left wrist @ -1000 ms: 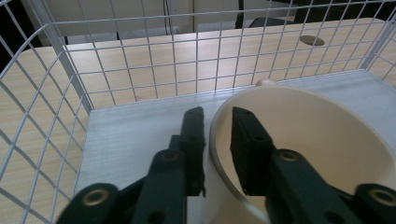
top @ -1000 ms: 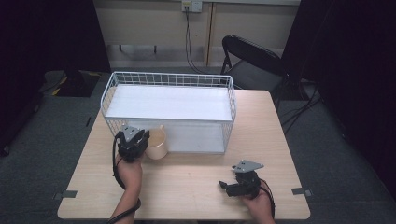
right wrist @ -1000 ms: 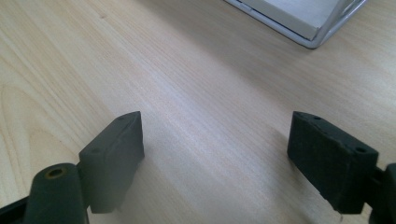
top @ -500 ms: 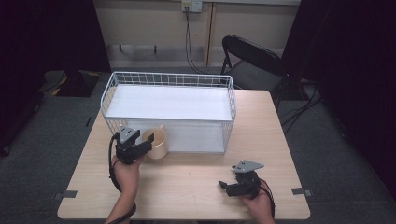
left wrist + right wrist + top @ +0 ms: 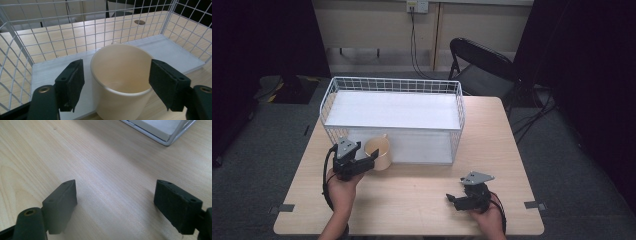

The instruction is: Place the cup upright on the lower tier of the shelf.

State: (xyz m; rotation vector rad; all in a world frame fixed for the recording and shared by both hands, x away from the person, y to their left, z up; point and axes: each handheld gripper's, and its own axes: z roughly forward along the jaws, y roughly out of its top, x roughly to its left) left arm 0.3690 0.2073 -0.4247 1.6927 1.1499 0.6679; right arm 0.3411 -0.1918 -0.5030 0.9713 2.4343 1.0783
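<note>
Cream cup (image 5: 121, 80) upright on desk (image 5: 412, 200) against wire basket (image 5: 392, 87); rigid, light, smooth, likely breakable. Left gripper (image 5: 116, 85) jaws just opening, spread astride rim, clear of it. Right gripper (image 5: 122, 207) jaws spread, empty. Best hold: across rim.

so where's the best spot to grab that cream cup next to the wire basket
Probably across the body just under the rim. The cup stands upright on the table against the wire basket, so only its near side is free. The left gripper already straddles it from there, jaws just opened, pads clear of the wall.
</note>
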